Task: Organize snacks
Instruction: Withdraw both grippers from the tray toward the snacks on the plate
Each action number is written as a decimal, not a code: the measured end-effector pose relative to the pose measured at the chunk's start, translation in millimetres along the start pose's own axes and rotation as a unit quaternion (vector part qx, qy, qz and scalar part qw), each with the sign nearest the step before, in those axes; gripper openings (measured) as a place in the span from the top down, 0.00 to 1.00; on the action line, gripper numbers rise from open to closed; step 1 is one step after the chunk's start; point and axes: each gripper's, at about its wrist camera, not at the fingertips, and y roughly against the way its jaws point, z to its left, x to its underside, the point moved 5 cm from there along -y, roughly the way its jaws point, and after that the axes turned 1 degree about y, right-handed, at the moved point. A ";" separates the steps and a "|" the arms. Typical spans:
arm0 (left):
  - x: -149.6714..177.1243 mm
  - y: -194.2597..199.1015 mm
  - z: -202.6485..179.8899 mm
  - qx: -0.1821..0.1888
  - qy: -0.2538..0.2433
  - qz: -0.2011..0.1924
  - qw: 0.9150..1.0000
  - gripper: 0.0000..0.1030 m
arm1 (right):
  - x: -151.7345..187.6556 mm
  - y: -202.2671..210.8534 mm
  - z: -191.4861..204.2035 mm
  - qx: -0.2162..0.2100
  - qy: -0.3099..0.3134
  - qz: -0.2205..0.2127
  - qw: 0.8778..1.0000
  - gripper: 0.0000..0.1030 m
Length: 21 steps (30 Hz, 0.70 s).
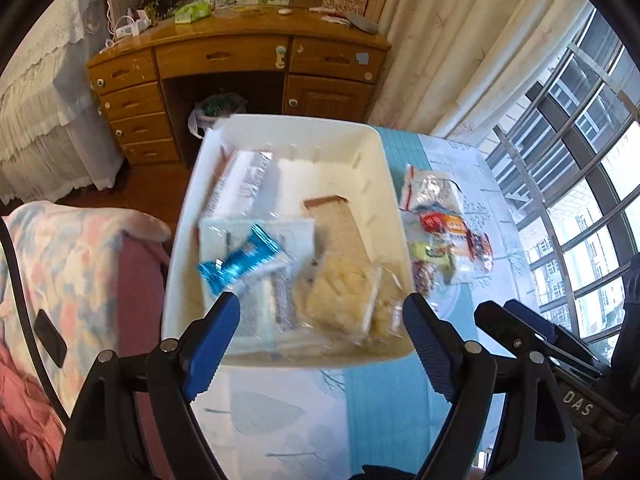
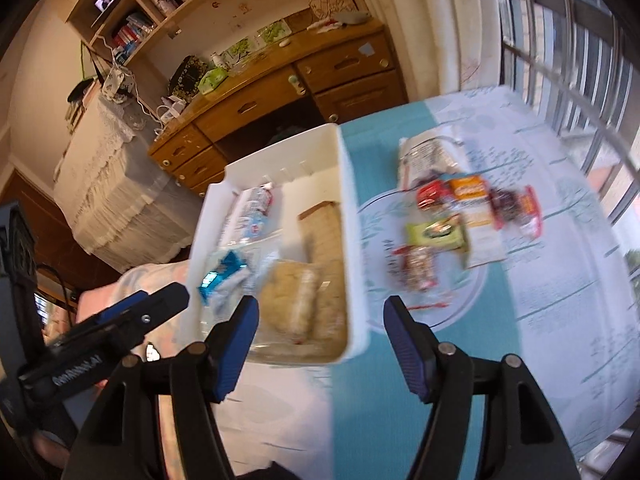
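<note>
A white plastic bin [image 1: 372, 148] [image 2: 346, 168] sits on the table and holds several snacks: a blue wrapper [image 1: 240, 266] [image 2: 220, 276], pale cakes in clear wrap [image 1: 344, 292] [image 2: 292, 300], a brown cracker pack [image 1: 336, 224] [image 2: 324, 232] and a white-pink packet [image 1: 244, 184]. Loose snack packets [image 1: 448, 236] [image 2: 460, 216] lie on the table to the right of the bin. My left gripper [image 1: 320, 320] is open and empty above the bin's near end. My right gripper [image 2: 320, 320] is open and empty above the bin's near right corner.
The table has a teal and white leaf-print cloth [image 1: 384, 408] [image 2: 560, 280]. A wooden desk with drawers [image 1: 240, 64] [image 2: 280, 96] stands behind. A pink padded chair [image 1: 80, 264] is left of the table, a window with bars [image 1: 580, 184] on the right.
</note>
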 end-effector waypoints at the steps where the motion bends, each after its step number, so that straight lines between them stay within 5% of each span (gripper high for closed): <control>1: 1.6 -0.8 -5.2 0.000 0.001 0.003 1.000 0.20 | -0.3 2.7 -3.2 0.005 0.009 -0.004 1.000 0.36; 21: -2.8 -34.1 -122.2 0.021 0.035 0.041 0.998 0.20 | -17.6 27.2 -93.5 0.057 0.225 -0.026 0.972 0.37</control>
